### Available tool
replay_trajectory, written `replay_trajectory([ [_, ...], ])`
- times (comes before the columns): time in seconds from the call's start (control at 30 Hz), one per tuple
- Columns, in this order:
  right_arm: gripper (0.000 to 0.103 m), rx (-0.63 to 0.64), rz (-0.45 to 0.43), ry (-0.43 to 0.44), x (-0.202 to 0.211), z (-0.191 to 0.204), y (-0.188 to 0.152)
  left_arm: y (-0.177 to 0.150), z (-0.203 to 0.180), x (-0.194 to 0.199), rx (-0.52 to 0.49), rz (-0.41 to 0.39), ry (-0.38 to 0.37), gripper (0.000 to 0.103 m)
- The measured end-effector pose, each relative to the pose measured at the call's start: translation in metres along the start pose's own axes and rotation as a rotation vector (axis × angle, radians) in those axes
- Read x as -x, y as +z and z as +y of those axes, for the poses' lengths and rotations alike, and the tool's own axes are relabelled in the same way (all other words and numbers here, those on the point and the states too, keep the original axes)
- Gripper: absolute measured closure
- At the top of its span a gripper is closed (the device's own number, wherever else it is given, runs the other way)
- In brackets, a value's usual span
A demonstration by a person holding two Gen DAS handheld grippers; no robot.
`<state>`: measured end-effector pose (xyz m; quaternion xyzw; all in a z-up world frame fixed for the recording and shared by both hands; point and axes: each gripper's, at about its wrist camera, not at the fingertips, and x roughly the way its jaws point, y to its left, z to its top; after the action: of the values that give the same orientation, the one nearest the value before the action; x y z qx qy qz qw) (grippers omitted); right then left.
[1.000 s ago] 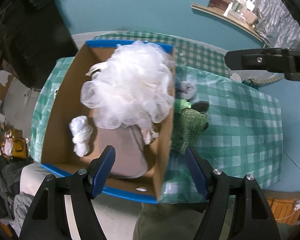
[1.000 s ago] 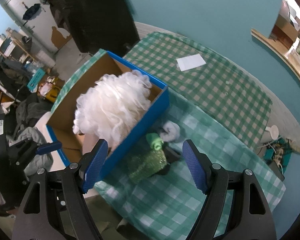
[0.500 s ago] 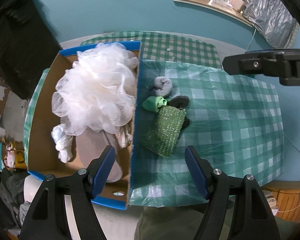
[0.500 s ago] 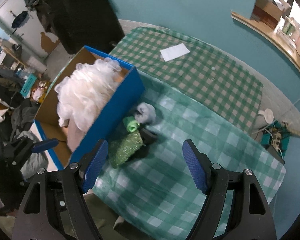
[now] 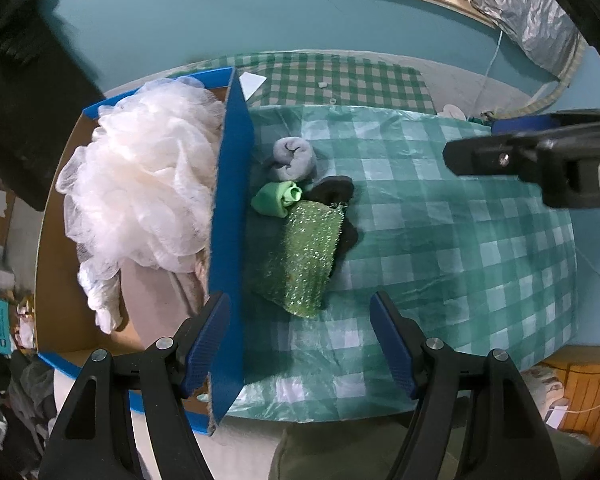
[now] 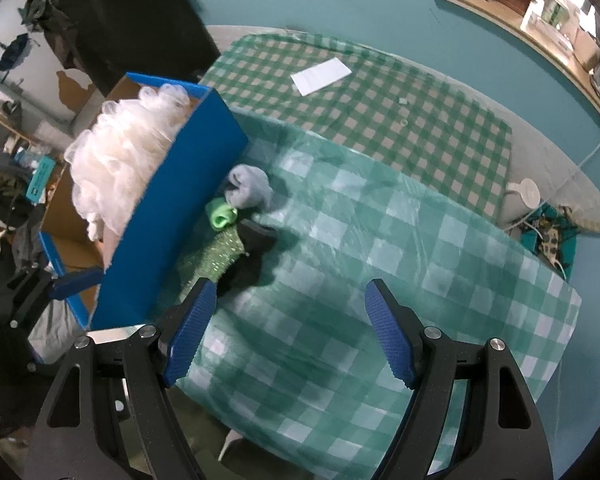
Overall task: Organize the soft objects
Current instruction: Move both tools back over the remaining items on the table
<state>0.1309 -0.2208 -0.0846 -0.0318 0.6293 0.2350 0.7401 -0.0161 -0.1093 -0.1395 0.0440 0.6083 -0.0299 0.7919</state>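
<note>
Both tongs spread, empty. Left gripper (image 5: 300, 340) above green glitter sponge (image 5: 306, 256), which lies beside blue box (image 5: 230, 216) wall near table's left edge. Right gripper (image 6: 286, 330) over bare cloth. Advice: straddle sponge alone, avoid black sock (image 5: 334, 192) underneath, clear box wall.

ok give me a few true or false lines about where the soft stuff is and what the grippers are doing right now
1. The white mesh puff sits inside the blue box. True.
2. The grey rolled sock is in the box. False: it lies on the checked tablecloth beside the box.
3. The left gripper is open and holds nothing. True.
4. The right gripper is shut on the glittery green cloth. False: it is open and empty; the cloth lies on the tablecloth.
5. The green rolled sock lies between the grey sock and the glittery cloth. True.
</note>
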Motion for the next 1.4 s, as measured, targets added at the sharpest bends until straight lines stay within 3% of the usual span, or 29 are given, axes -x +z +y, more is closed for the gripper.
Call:
replay_trajectory([
  [0.53,0.025,-0.058,0.062,-0.014,-0.027,-0.029,-0.014,0.018,-0.022,-0.047,0.011,0.047,-0.001,0.030],
  [0.87,0.025,-0.070,0.087,-0.011,-0.034,-0.040,-0.017,0.023,-0.013,-0.069,0.048,0.076,0.014,0.030],
  [1.4,0.025,-0.055,0.104,0.013,-0.045,-0.040,-0.009,0.030,-0.004,-0.074,0.007,0.047,0.059,0.026],
])
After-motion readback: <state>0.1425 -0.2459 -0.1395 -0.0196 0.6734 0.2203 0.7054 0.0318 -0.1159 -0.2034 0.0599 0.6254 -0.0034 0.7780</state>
